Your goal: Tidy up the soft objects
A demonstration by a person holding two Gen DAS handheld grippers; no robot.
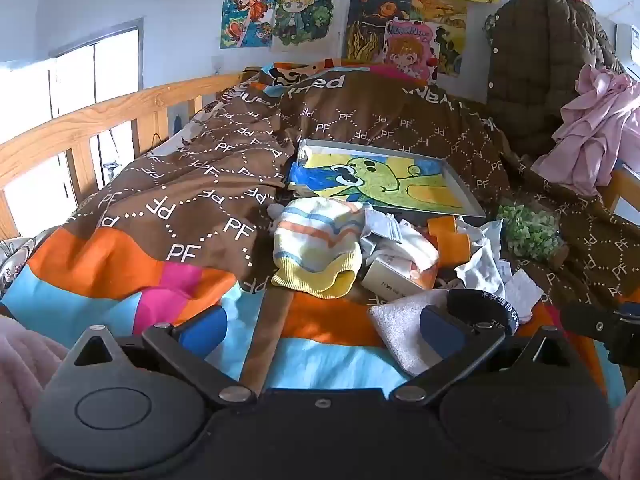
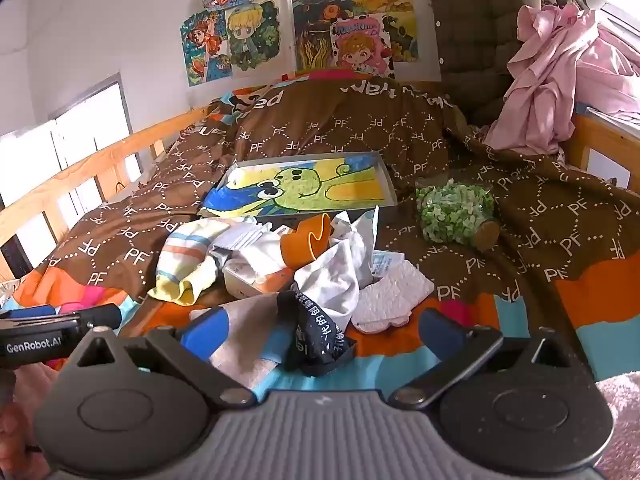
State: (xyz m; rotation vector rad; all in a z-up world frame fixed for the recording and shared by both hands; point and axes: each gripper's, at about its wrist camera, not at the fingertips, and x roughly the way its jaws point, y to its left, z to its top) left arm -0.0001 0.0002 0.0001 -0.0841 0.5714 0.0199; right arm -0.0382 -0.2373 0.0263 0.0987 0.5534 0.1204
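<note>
A pile of soft things lies on the brown PF quilt (image 1: 192,184): a striped yellow-and-white sock (image 1: 316,248), white cloths (image 1: 484,260), a grey cloth (image 1: 400,332) and a black printed band (image 1: 484,308). My left gripper (image 1: 322,328) is open and empty, low over the quilt just before the pile. My right gripper (image 2: 324,332) is open, its fingers either side of the grey cloth (image 2: 244,340) and black band (image 2: 316,340), touching neither firmly. The striped sock also shows in the right wrist view (image 2: 192,264).
A drawing in a flat box (image 1: 380,180) lies behind the pile. A small carton (image 1: 396,276), orange piece (image 1: 448,236), bubble-textured pad (image 2: 392,296) and green-filled jar (image 2: 456,212) sit around. Wooden rail (image 1: 80,124) on the left; pink clothes (image 1: 596,128) and quilted jacket (image 1: 540,68) on the right.
</note>
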